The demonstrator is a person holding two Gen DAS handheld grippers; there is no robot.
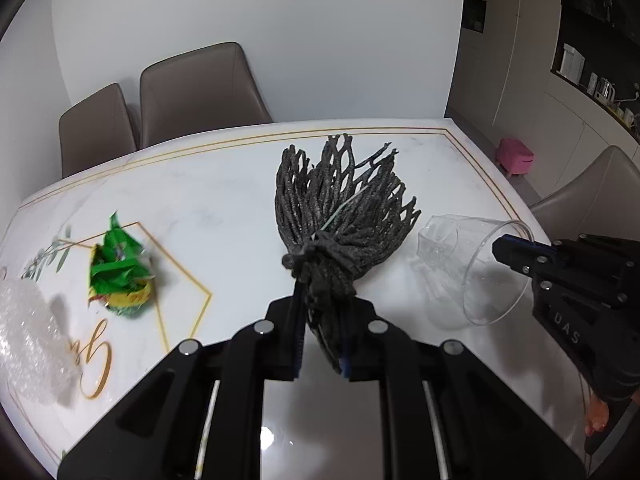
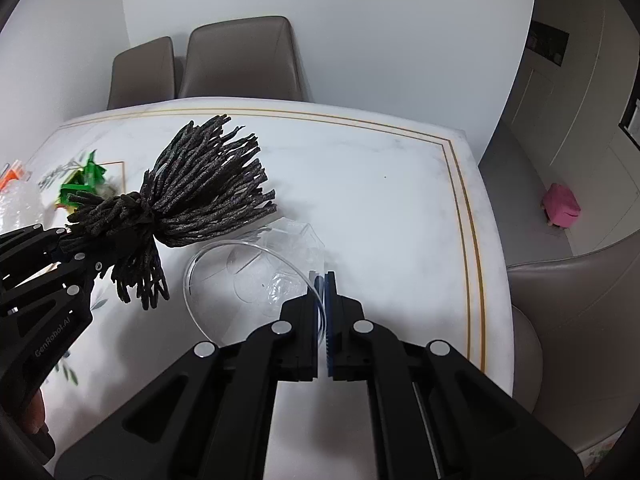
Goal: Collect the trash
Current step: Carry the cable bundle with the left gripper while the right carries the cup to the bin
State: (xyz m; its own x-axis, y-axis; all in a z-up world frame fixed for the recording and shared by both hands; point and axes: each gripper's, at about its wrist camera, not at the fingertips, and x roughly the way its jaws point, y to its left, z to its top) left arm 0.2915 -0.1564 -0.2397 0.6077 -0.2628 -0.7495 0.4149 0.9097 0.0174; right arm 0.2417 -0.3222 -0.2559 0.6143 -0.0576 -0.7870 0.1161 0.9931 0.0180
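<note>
My left gripper [image 1: 320, 300] is shut on a dark grey foam net [image 1: 344, 208], a bunched mesh sleeve held above the white marble table [image 1: 224, 184]. The net [image 2: 200, 200] and the left gripper [image 2: 76, 256] also show at the left of the right wrist view. My right gripper [image 2: 322, 284] is shut on the rim of a clear plastic cup [image 2: 256, 272], tilted on its side just over the table. In the left wrist view the cup [image 1: 468, 264] hangs at the right from the right gripper [image 1: 508, 252]. A crumpled green wrapper [image 1: 120, 268] lies on the table at the left.
A clear bubble-wrap bag [image 1: 32, 344] lies at the table's left edge. Brown chairs [image 1: 200, 92] stand behind the table, and another chair [image 2: 576, 300] is at its right side. A pink stool [image 1: 514, 156] sits on the floor beyond.
</note>
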